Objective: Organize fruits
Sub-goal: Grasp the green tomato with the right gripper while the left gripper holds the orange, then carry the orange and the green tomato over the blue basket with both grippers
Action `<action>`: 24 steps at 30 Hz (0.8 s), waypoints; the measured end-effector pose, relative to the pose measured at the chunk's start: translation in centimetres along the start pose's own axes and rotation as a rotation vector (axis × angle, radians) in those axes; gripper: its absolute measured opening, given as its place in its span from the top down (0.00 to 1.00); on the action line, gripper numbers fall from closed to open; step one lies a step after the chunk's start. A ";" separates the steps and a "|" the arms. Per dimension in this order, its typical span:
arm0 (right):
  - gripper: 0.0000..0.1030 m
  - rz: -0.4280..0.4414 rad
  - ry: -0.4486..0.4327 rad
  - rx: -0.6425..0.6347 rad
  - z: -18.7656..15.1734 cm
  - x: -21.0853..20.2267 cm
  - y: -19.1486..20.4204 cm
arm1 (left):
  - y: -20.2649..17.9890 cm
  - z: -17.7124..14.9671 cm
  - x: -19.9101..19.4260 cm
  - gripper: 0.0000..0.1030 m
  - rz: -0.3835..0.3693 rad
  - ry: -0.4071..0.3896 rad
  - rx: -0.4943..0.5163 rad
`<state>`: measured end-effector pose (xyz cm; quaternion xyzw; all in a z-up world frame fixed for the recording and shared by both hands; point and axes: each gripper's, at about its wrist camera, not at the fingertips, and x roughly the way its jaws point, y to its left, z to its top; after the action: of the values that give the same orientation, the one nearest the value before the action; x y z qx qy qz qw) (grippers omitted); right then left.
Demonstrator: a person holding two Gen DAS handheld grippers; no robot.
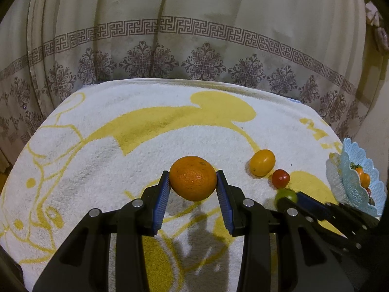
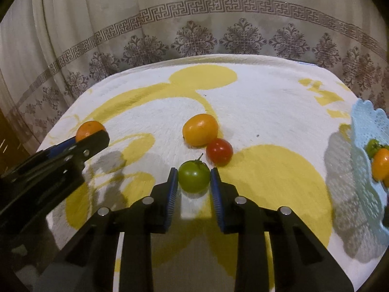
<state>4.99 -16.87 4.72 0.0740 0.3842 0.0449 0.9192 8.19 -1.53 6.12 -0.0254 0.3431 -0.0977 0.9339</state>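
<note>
My left gripper (image 1: 192, 185) is shut on an orange (image 1: 192, 177) and holds it just above the towel; it also shows at the left of the right wrist view (image 2: 90, 131). My right gripper (image 2: 193, 177) is shut on a green tomato (image 2: 193, 175), seen in the left wrist view (image 1: 286, 195) too. A yellow fruit (image 2: 199, 129) and a red tomato (image 2: 219, 151) lie touching on the towel just beyond the green tomato. A light blue lace-pattern basket (image 2: 367, 131) at the right edge holds orange and green fruits (image 2: 380, 163).
A white towel with yellow pattern (image 2: 255, 102) covers the table. A beige patterned curtain (image 1: 194, 36) hangs behind the far edge. The basket shows at the right in the left wrist view (image 1: 352, 177).
</note>
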 end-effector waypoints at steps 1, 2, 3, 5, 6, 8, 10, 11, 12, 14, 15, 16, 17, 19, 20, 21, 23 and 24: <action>0.73 -0.001 -0.007 0.004 -0.2 -0.5 -0.1 | 0.0 0.0 0.0 0.63 -0.001 -0.001 -0.001; 0.73 -0.003 -0.014 0.008 -0.3 -0.9 -0.1 | 0.0 0.0 -0.1 0.63 -0.003 -0.003 -0.002; 0.73 -0.006 -0.024 0.012 -0.5 -1.6 -0.2 | 0.0 0.0 -0.2 0.63 -0.004 -0.005 -0.002; 0.73 -0.011 -0.038 0.017 -0.8 -2.6 -0.2 | -0.1 0.0 -0.3 0.63 -0.010 -0.009 -0.003; 0.73 -0.018 -0.051 0.020 -1.1 -3.3 -0.3 | -0.1 0.0 -0.4 0.63 -0.012 -0.012 -0.003; 0.73 -0.028 -0.067 0.024 -1.4 -4.3 -0.3 | -0.2 -0.1 -0.6 0.63 -0.015 -0.016 -0.002; 0.73 -0.040 -0.085 0.026 -1.8 -5.5 -0.4 | -0.3 -0.1 -0.7 0.63 -0.019 -0.020 -0.003; 0.73 -0.046 -0.094 0.030 -2.0 -6.3 -0.4 | -0.3 0.0 -0.7 0.63 -0.020 -0.022 -0.004; 0.73 -0.048 -0.100 0.036 -2.1 -6.7 -0.5 | -0.3 0.0 -0.8 0.63 -0.021 -0.023 -0.005; 0.73 -0.053 -0.116 0.048 -2.4 -7.9 -0.6 | -0.4 0.0 -0.9 0.63 -0.027 -0.028 -0.006; 0.73 -0.056 -0.123 0.050 -2.5 -8.4 -0.6 | -0.4 0.0 -1.1 0.63 -0.029 -0.033 -0.006; 0.73 -0.060 -0.133 0.053 -2.6 -9.0 -0.6 | -0.5 0.0 -1.2 0.63 -0.031 -0.036 -0.006; 0.73 -0.062 -0.139 0.054 -2.7 -9.5 -0.6 | -0.6 0.0 -1.3 0.63 -0.035 -0.040 -0.006; 0.73 -0.070 -0.156 0.060 -3.0 -10.7 -0.7 | -0.7 0.1 -1.5 0.63 -0.041 -0.045 -0.006; 0.73 -0.073 -0.161 0.064 -3.1 -11.2 -0.8 | -0.8 0.1 -1.7 0.63 -0.045 -0.049 -0.006; 0.73 -0.077 -0.168 0.070 -3.3 -11.8 -1.0 | -0.9 0.2 -1.9 0.63 -0.052 -0.053 -0.007; 0.73 -0.087 -0.179 0.082 -3.7 -12.8 -1.2 | -1.1 0.2 -2.2 0.63 -0.070 -0.060 -0.008; 0.73 -0.091 -0.183 0.087 -3.9 -13.2 -1.3 | -1.2 0.2 -2.4 0.63 -0.076 -0.064 -0.005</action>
<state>-6.98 -19.63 11.04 0.1004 0.3034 -0.0205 0.9473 6.30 -2.26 7.94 -0.0438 0.3122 -0.1315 0.9399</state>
